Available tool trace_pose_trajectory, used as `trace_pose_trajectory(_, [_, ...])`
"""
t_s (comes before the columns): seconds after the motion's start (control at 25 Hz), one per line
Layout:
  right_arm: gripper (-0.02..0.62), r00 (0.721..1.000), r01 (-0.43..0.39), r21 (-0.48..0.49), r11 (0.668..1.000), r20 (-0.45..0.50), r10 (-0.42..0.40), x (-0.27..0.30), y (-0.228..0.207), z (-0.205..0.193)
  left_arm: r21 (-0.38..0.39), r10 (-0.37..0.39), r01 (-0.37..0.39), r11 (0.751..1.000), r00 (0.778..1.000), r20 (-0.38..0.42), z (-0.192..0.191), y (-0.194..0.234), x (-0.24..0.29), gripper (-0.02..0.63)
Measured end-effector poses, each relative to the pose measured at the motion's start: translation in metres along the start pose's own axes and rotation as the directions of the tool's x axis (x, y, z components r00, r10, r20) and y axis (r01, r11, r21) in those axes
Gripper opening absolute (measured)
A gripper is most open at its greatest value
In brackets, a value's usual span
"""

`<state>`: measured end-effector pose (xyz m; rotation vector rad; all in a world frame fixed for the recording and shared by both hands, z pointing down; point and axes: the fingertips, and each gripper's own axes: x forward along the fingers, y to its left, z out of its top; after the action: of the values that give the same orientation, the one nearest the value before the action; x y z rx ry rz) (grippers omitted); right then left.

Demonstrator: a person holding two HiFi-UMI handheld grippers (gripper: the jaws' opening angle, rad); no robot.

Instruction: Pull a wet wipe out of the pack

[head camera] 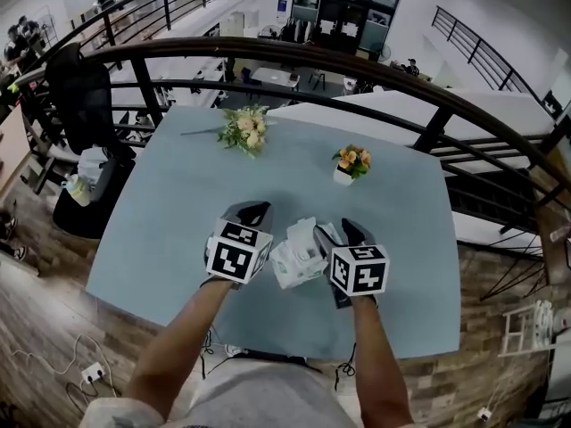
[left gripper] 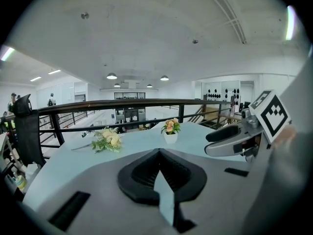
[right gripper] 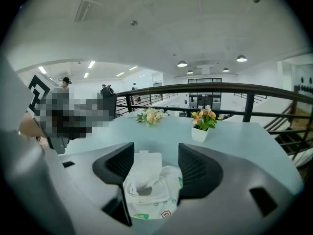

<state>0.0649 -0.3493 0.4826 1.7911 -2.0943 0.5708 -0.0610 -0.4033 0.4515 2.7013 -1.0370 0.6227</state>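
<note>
A white wet wipe pack point(head camera: 297, 259) with green print is held over the pale blue table point(head camera: 169, 212), just in front of me. My right gripper point(head camera: 332, 237) is shut on it. In the right gripper view the pack point(right gripper: 151, 199) sits squeezed between the two dark jaws, and a white wipe point(right gripper: 144, 168) sticks up out of its opening. To the left of the pack, my left gripper point(head camera: 252, 210) is shut and empty. In the left gripper view its jaws meet at the tips point(left gripper: 159, 153) with only table behind them. The right gripper point(left gripper: 244, 136) shows at that view's right.
A loose flower bouquet point(head camera: 245, 130) lies at the table's far side. A small white pot of orange flowers point(head camera: 351, 163) stands at the far right. A dark curved railing point(head camera: 294, 53) runs behind the table. A black chair point(head camera: 80, 105) stands to the left.
</note>
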Motion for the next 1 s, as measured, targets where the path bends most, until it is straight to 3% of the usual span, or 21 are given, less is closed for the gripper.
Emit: trace_pose_trajectory(1.0, [0.282,0.973,-0.163,0.053,0.985,-0.159,0.17,0.049,0.019,-0.055,-0.015,0.076,-0.077,0.997,0.997,-0.031,-0.019,0.005,-0.003,-0.006])
